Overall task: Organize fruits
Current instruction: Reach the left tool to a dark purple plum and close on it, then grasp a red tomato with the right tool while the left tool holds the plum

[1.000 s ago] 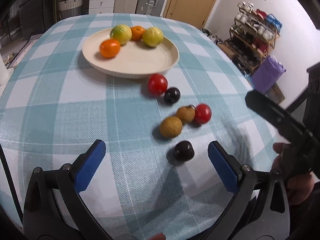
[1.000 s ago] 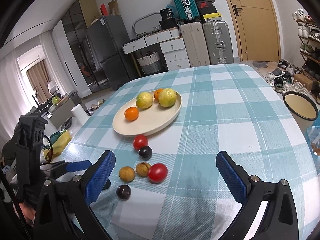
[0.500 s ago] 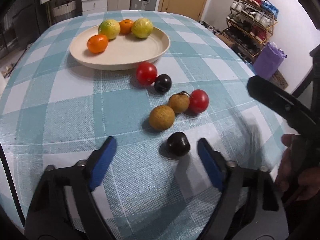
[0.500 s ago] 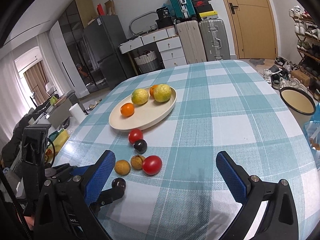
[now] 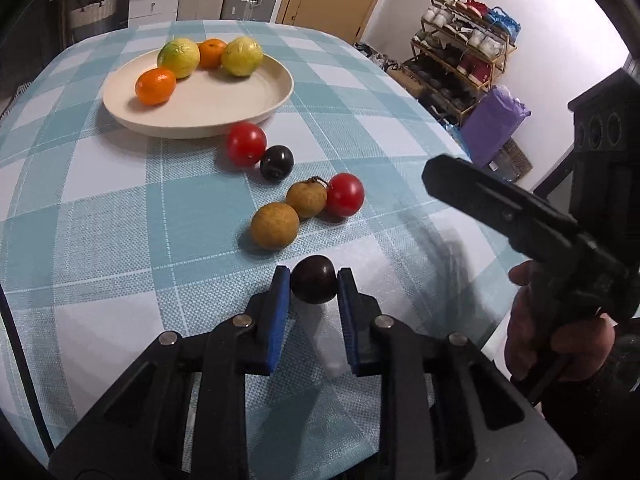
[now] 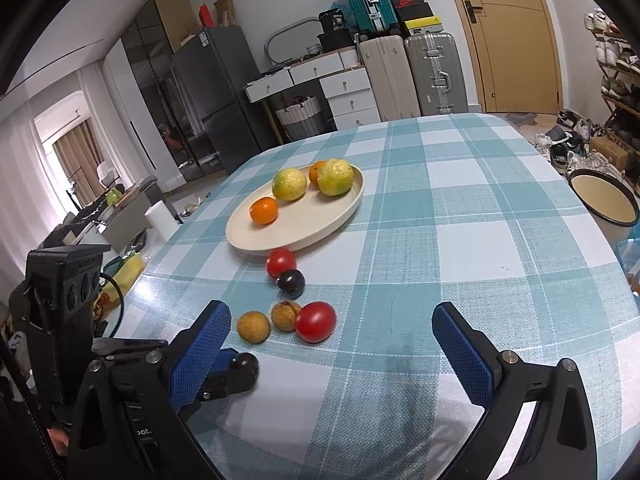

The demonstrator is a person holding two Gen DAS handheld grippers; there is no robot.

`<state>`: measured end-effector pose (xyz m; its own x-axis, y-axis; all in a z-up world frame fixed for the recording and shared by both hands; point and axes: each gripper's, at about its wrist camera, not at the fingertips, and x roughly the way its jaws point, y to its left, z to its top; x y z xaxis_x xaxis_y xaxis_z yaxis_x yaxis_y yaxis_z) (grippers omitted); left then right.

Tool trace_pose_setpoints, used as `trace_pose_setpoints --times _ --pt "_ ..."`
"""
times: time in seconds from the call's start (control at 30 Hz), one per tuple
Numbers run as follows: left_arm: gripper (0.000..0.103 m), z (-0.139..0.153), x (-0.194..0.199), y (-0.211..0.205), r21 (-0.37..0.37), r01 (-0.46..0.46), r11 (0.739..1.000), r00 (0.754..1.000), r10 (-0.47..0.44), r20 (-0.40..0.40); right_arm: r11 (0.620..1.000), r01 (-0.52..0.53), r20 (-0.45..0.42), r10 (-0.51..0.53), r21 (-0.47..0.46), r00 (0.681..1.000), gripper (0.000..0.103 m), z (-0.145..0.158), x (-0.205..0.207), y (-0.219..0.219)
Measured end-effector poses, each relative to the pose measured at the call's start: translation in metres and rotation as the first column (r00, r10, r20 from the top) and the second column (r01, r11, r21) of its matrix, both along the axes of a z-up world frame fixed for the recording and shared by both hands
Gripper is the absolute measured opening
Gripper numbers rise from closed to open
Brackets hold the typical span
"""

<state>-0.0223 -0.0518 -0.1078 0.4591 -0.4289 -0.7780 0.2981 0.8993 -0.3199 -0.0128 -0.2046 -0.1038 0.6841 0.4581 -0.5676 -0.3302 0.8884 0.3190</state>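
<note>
My left gripper is shut on a dark plum at the near edge of the checked table; the plum also shows in the right wrist view. Beyond it lie two brown longans, a red tomato, a second dark plum and another red tomato. A cream plate holds two oranges and two yellow-green citrus fruits. My right gripper is open and empty, above the table near the tomato.
The table has a teal checked cloth. A cream bowl stands off its right edge. Suitcases, drawers and a fridge stand at the back, a shoe rack to the right.
My left gripper moved forward around the near dark plum and closed on it. The right gripper stayed open, shifting only slightly.
</note>
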Motion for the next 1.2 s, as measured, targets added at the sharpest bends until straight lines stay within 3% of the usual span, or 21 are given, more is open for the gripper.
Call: trace_pose_setpoints --times 0.57,0.83,1.0,1.2 --pt "0.021 0.031 0.002 0.068 -0.057 -0.13 0.99 0.989 0.134 0.067 0.998 -0.047 -0.026 0.046 -0.052 0.999 0.102 -0.01 0.01 0.022" --pt "0.021 0.034 0.013 0.077 -0.052 -0.157 0.986 0.984 0.161 0.075 0.988 -0.104 -0.071 0.097 -0.112 0.993 0.077 -0.026 0.023 0.039" --pt "0.021 0.034 0.019 0.074 -0.033 -0.165 0.986 0.983 0.168 0.077 0.986 -0.124 -0.088 0.115 -0.107 0.989 0.07 -0.03 0.028 0.041" --pt "0.021 0.034 0.026 0.072 -0.014 -0.172 0.985 0.982 0.172 0.073 0.987 -0.141 -0.125 0.131 -0.075 0.983 0.05 -0.036 0.035 0.04"
